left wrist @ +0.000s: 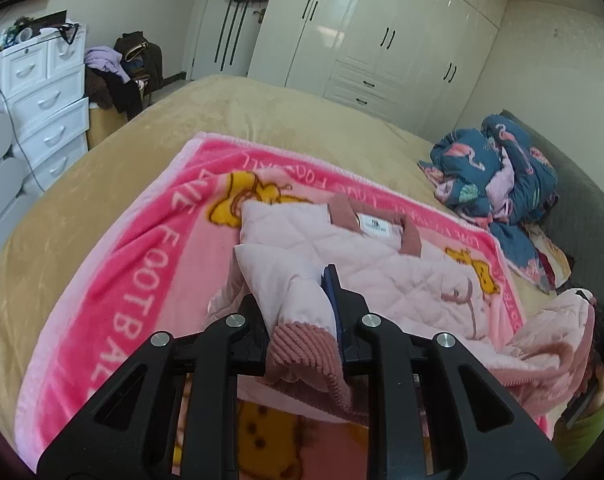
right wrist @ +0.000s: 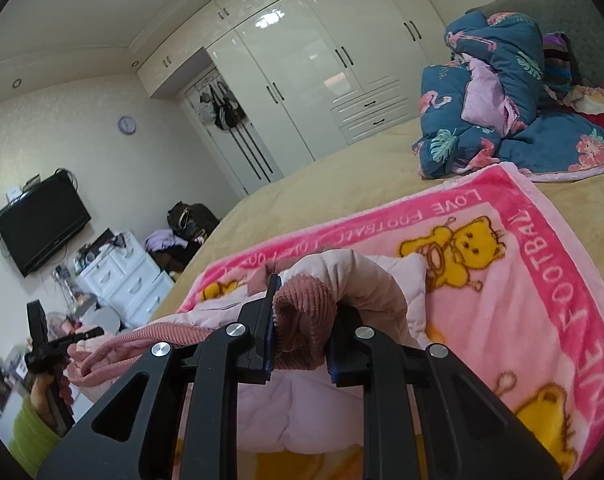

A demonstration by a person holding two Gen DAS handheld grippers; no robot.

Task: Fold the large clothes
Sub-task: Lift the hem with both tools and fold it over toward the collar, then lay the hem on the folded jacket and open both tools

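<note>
Both hand-held grippers, left gripper [left wrist: 302, 312] and right gripper [right wrist: 302, 320], clenched the ribbed corduroy cuffs of a pale pink quilted jacket [left wrist: 382, 264] over a pink bear-print fleece blanket [left wrist: 141, 248]. Sleeve folding appeared underway; next, each sleeve likely needed laying across the jacket's body.

Tan bed [left wrist: 149, 128]: pink blanket [left wrist: 141, 248] (bear print), blue quilt [left wrist: 498, 168] heaped.

Both rigs are looking identical: the left gripper [left wrist: 302, 300] and right gripper [right wrist: 304, 320] are showing matte black angular arms with triangular cutouts, round silver screws and blue-edged pads. At 8 o'clock, a lime-green sleeve [right wrist: 29, 436] is peeking in, I think.
</note>
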